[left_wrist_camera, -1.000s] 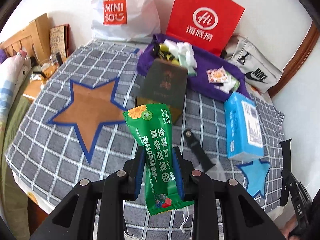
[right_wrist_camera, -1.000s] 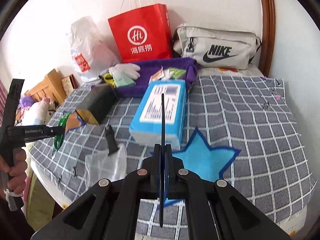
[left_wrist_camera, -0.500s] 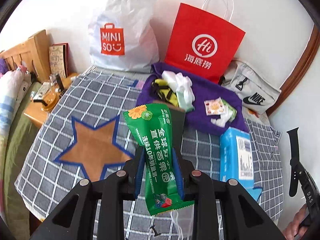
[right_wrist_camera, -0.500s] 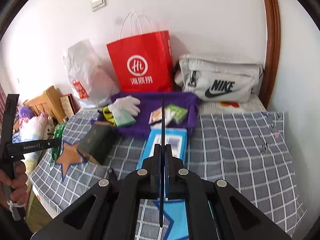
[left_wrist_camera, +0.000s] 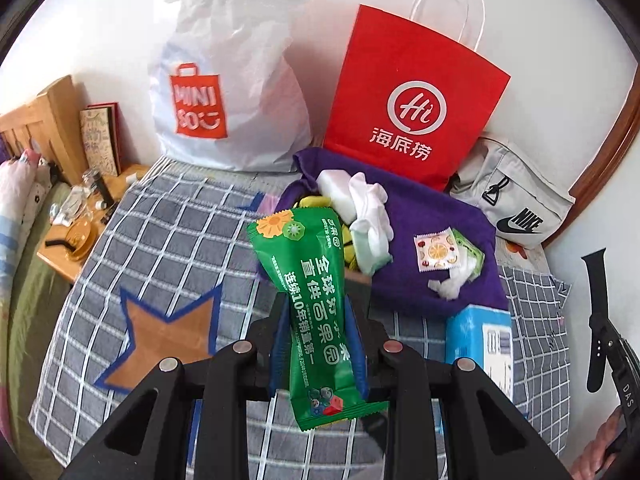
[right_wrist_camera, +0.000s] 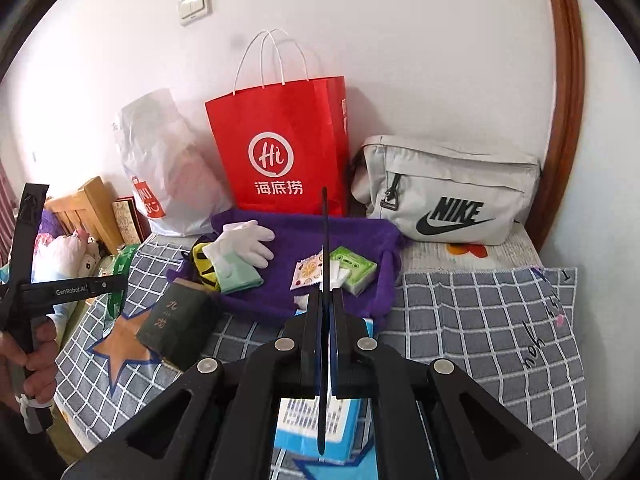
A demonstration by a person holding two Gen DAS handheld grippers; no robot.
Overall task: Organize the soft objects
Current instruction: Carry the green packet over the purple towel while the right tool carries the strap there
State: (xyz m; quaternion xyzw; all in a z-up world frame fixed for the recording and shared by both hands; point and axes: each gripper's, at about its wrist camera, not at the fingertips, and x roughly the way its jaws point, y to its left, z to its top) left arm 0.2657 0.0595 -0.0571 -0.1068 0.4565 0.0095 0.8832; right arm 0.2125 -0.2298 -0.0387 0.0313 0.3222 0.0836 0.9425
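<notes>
My left gripper [left_wrist_camera: 316, 308] is shut on a green snack packet [left_wrist_camera: 312, 280], which stands upright between the pads above the checked bedspread [left_wrist_camera: 168, 240]. Beyond it lies a purple cloth [left_wrist_camera: 432, 216] bearing a white glove [left_wrist_camera: 368, 204], a pale green cloth and small sachets [left_wrist_camera: 436, 248]. My right gripper [right_wrist_camera: 326, 296] is shut on a thin black strap [right_wrist_camera: 325, 232], seen edge-on and pointing up; the same strap [left_wrist_camera: 596, 320] shows at the right of the left wrist view. The purple cloth [right_wrist_camera: 304, 232] lies ahead of it with the glove [right_wrist_camera: 244, 240] and a green tissue pack [right_wrist_camera: 356, 268].
A red paper bag [right_wrist_camera: 280, 152], a white plastic bag [right_wrist_camera: 168, 176] and a grey Nike bag [right_wrist_camera: 448, 188] line the wall. A dark green box [right_wrist_camera: 176, 320] and a blue tissue box [right_wrist_camera: 316, 420] lie on the bedspread. A cluttered bedside table [left_wrist_camera: 80, 240] stands at the left.
Both grippers have risen and drawn back from the bedspread, so the wall and bags fill more of each view. The packet and the strap stay gripped as before.
</notes>
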